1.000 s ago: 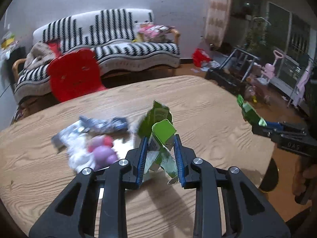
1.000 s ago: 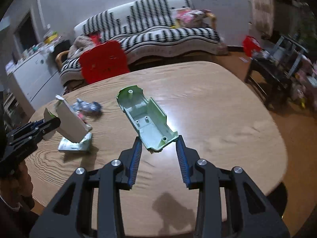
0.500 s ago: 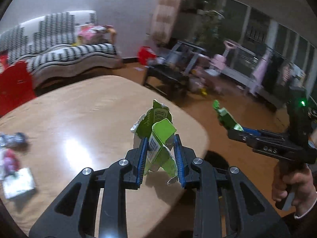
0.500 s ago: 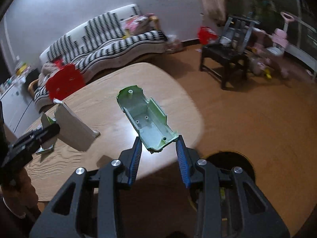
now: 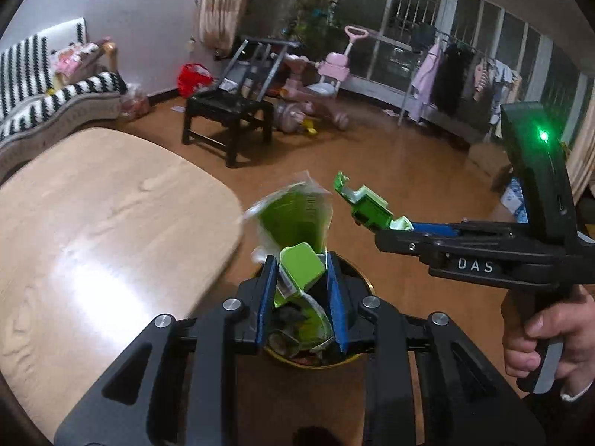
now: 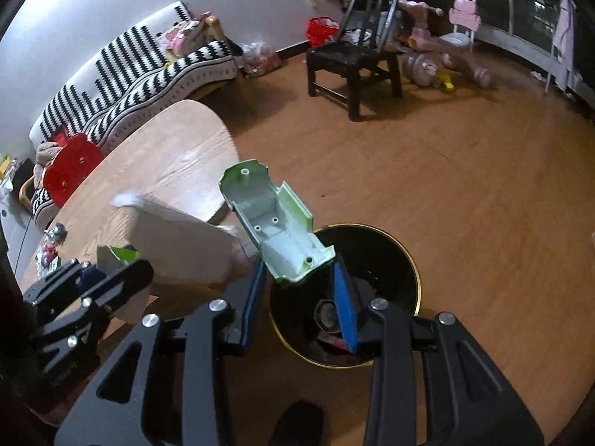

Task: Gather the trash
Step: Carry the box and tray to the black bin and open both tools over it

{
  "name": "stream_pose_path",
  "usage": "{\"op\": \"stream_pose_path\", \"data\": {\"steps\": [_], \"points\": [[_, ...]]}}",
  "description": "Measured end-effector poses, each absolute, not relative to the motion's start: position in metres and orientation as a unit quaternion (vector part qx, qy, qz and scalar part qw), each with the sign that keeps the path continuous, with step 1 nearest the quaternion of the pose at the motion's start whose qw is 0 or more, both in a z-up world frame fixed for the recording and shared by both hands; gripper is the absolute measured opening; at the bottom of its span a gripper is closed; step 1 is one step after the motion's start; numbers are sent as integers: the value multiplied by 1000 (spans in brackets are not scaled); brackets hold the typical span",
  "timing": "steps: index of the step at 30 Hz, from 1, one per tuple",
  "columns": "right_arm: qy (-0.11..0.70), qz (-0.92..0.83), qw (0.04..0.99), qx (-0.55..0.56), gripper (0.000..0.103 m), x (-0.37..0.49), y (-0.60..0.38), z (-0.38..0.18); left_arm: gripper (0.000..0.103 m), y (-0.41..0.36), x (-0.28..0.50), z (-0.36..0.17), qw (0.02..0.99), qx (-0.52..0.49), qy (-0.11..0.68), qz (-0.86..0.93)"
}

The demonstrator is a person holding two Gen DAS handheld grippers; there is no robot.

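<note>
My left gripper (image 5: 301, 278) is shut on a crumpled green carton (image 5: 295, 223) and holds it above a black trash bin with a gold rim (image 6: 372, 256), which sits on the floor beside the table. My right gripper (image 6: 297, 278) is shut on a pale green plastic shell (image 6: 271, 219), held over the bin's near-left rim. The bin also shows under the left gripper's fingers (image 5: 357, 278). The right gripper with the shell (image 5: 368, 208) shows in the left wrist view, and the left gripper with the carton (image 6: 178, 241) in the right wrist view. Some trash lies in the bin.
The wooden table (image 5: 93, 230) is to the left, with small wrappers (image 6: 52, 245) left at its far end. A black chair (image 6: 353, 63), pink ride-on toys (image 6: 442, 52), a striped sofa (image 6: 141, 67) and a red stool (image 6: 70, 171) stand around on the brown floor.
Both grippers have swung right, away from the table top, and lowered over the trash bin on the floor. Each still holds its item.
</note>
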State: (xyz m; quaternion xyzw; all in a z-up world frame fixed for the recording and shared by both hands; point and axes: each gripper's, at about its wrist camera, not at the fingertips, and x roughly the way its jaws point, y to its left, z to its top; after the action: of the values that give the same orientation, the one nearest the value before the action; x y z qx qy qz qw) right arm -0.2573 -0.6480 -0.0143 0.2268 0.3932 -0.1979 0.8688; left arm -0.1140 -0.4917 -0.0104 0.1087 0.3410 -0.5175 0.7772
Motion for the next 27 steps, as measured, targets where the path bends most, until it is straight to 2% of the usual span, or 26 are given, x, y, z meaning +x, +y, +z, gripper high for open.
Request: {"op": "stream_pose_path", "data": {"steps": [27], "points": [[399, -214, 854, 258, 36, -266, -666, -27, 24, -542, -115, -51, 755, 135, 381, -516]]}}
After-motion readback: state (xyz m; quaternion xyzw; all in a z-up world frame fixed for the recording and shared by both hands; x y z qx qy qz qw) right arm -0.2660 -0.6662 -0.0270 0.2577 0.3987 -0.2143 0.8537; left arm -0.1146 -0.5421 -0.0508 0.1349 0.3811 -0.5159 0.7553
